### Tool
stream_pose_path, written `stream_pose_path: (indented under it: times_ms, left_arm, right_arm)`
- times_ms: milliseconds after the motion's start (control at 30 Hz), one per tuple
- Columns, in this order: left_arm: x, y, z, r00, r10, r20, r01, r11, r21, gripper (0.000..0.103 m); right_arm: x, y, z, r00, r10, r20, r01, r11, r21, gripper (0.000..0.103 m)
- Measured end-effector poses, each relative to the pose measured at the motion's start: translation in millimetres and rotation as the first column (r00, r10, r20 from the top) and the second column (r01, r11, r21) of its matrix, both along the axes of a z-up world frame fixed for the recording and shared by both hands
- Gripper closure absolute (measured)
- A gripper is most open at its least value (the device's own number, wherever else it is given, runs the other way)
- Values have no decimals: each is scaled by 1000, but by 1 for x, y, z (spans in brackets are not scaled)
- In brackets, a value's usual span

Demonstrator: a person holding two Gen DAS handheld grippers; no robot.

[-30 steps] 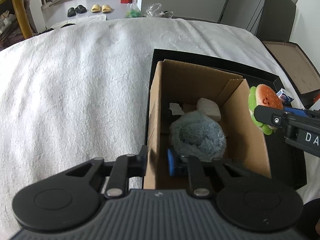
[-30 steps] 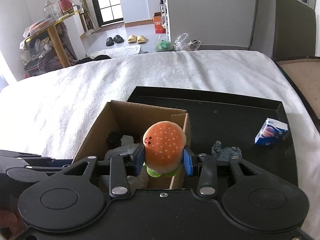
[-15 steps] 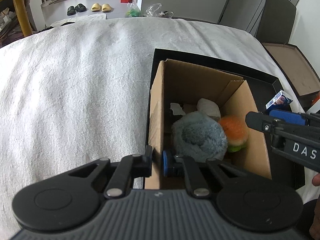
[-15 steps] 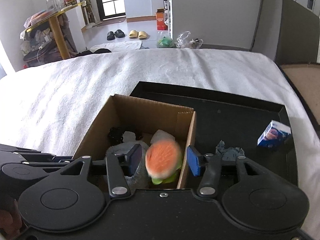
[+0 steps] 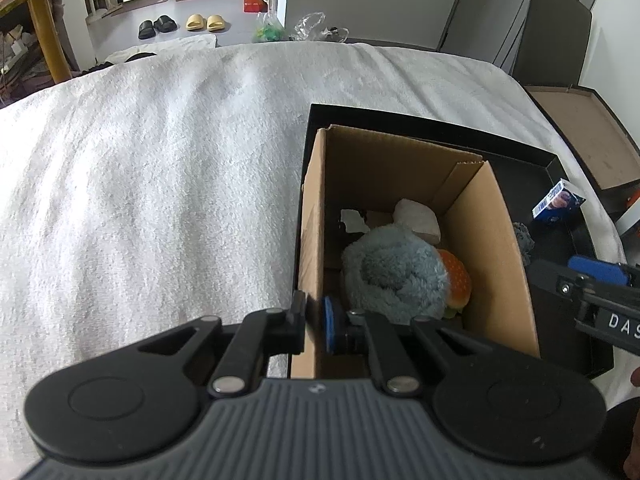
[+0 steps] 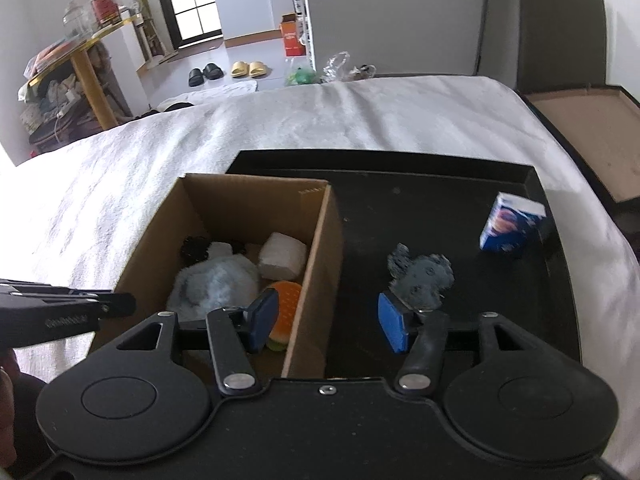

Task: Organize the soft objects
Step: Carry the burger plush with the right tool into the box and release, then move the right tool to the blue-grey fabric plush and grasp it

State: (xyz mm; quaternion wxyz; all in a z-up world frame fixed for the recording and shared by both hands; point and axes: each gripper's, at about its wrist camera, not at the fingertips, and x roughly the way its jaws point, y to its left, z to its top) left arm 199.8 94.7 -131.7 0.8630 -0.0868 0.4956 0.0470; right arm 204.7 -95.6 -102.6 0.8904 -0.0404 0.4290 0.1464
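1. A white towelling bedcover [image 5: 160, 184] fills most of both views, with a tiled floor and slippers at twelve o'clock beyond it. On it sits a black tray [image 6: 440, 184], and in the tray's left part stands an open cardboard box [image 6: 320, 248].

2. The left gripper [image 5: 314, 320] is clamped shut on the box's near-left wall, steadying it. If that pinch slips or drags, the light box could slide or tip inside the tray.

3. The right gripper [image 6: 328, 320] stands about half open with nothing between its pads; its jaws have just been opening. It straddles the box's right wall, one pad inside, the other out over the tray. A careless move from here could catch that wall and pull the box against the left grip.

4. The burger plush [image 6: 286, 304] lies in the box at its near-right corner, wedged against the fluffy blue plush [image 5: 394, 276], with a white cushion [image 6: 282, 256] behind at twelve o'clock. It looks settled, though its underside is hidden, so it may yet roll.

5. A flat grey fuzzy piece [image 6: 420, 276] lies on the tray just beyond the outer pad, likely the next pick. Being thin and dark on black, it risks a missed or partial pinch.

6. A small blue carton [image 6: 510, 226] at two o'clock looks rigid, so sweeping it into the box would be a sorting mistake.
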Motion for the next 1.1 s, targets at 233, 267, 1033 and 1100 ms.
stream_pose_path:
  times_ms: [233, 267, 1033, 1100]
  left_arm:
    - [0, -5, 0, 1000, -3, -5, 4, 1000, 31, 94]
    - [0, -6, 0, 1000, -5, -5, 6, 999, 37, 92]
    - [15, -32, -7, 998, -34, -45, 42, 980, 194, 38]
    - [16, -33, -8, 999, -27, -47, 36, 979, 199, 36]
  right_arm:
    - [-2, -17, -7, 1000, -21, -10, 21, 1000, 18, 48]
    - [-2, -19, -8, 1000, -24, -11, 24, 999, 23, 48]
    - [25, -69, -49, 993, -104, -63, 112, 986, 127, 38]
    - [30, -73, -54, 992, -109, -66, 117, 984, 138, 38]
